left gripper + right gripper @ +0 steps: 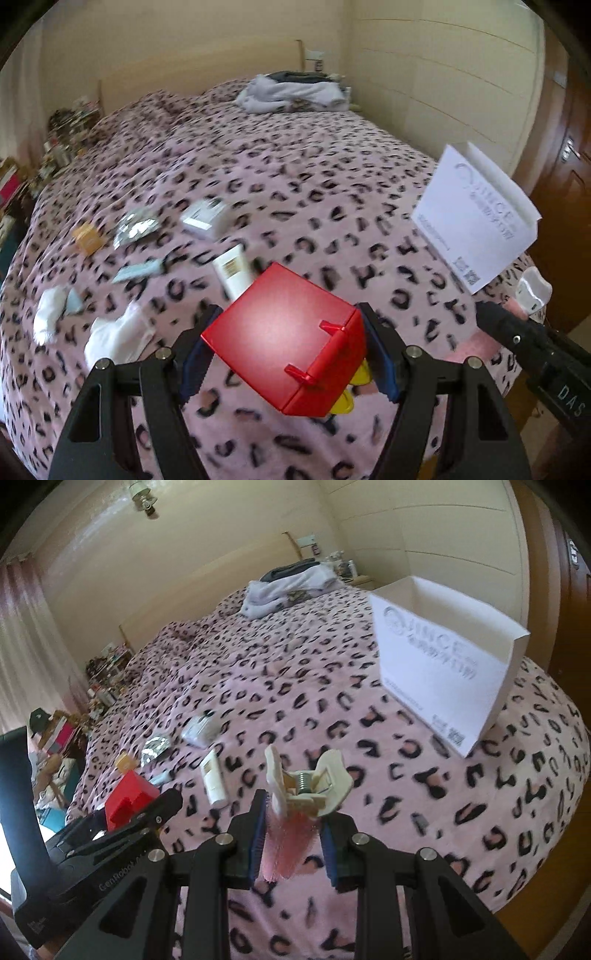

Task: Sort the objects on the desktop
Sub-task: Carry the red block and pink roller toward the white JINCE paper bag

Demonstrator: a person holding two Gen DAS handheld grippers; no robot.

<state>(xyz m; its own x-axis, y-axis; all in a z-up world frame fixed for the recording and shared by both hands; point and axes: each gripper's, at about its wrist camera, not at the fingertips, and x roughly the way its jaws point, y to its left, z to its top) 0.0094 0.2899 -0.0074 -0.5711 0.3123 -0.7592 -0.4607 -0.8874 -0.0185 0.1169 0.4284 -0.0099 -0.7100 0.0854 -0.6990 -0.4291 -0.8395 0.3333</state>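
My left gripper (286,347) is shut on a red box (291,339) with yellow parts under it, held above the pink leopard-print bed (295,177). My right gripper (293,825) is shut on a cream hair claw clip (306,781) with a fluffy pink piece (290,843) hanging from it. An open white paper bag (439,657) stands on the bed, ahead and to the right of both grippers, also seen as the white bag (476,218). In the right wrist view the left gripper (147,814) and its red box (129,799) show at the left.
Loose items lie on the bed: a white tube (232,271), a white box (207,218), a silver packet (135,227), an orange box (88,238), white cloths (118,336). Folded clothes (291,92) sit at the headboard. A cluttered shelf (66,140) stands left; a wooden door (569,155) right.
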